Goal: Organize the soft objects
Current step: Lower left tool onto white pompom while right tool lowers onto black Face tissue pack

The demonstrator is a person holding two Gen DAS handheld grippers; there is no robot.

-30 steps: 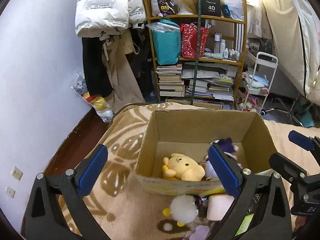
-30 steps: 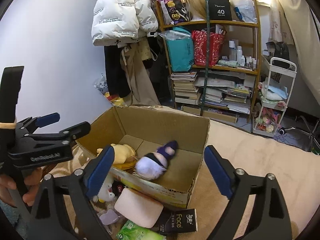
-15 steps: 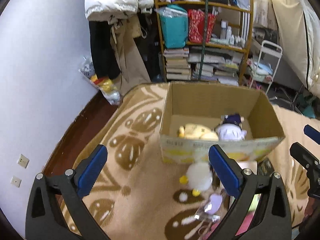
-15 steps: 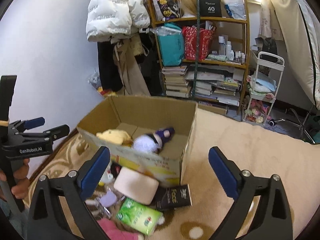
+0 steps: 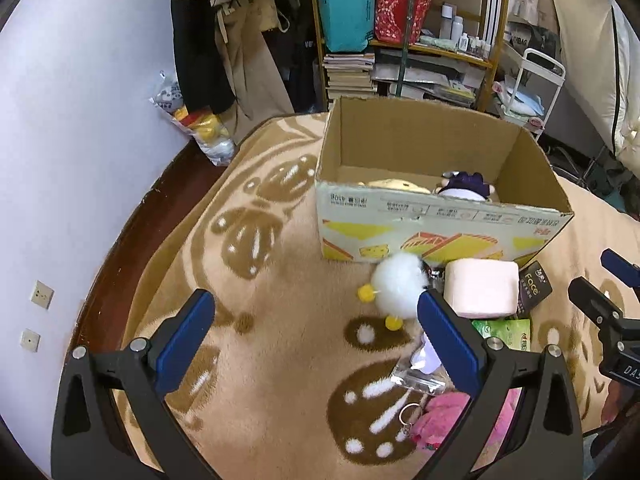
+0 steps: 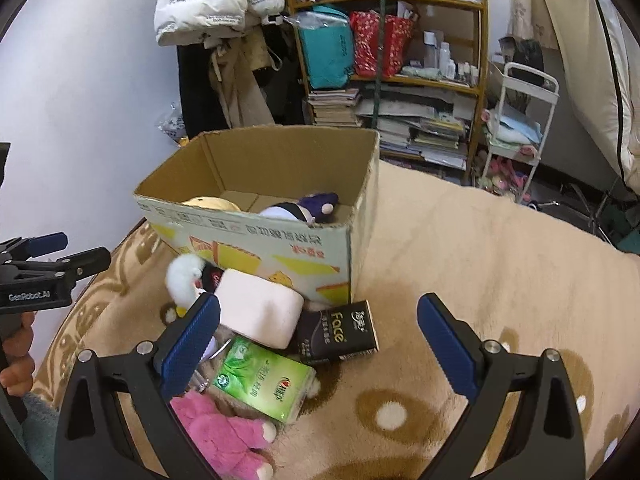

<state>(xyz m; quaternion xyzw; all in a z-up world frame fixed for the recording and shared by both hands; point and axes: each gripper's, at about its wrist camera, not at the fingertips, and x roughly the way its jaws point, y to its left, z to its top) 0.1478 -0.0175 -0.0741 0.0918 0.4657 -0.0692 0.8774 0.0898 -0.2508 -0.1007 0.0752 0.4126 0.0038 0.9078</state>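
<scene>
An open cardboard box point(image 5: 436, 224) point(image 6: 256, 240) stands on the tan blanket. Inside lie a yellow plush point(image 6: 212, 203) and a purple-and-white plush point(image 5: 466, 184) point(image 6: 304, 208). In front of the box lie a white fluffy plush point(image 5: 398, 288) point(image 6: 184, 280), a pale pink soft block point(image 5: 482, 286) point(image 6: 260, 308), a pink plush point(image 5: 452, 420) point(image 6: 224, 428), a green tissue pack point(image 6: 264, 380) and a black tissue pack point(image 6: 340, 332). My left gripper point(image 5: 316, 336) is open and empty above the blanket, left of the pile. My right gripper point(image 6: 318, 332) is open and empty over the pile.
A wooden shelf point(image 6: 400, 40) with books and bags stands behind the box. Coats point(image 5: 224, 40) hang at the wall on the left. A white trolley point(image 6: 520, 120) is at the right. A small clear bag with a keyring point(image 5: 412, 384) lies by the pink plush.
Both grippers have pulled back and lowered away from the box. The pile in front of the box has come into fuller view. Both stay open.
</scene>
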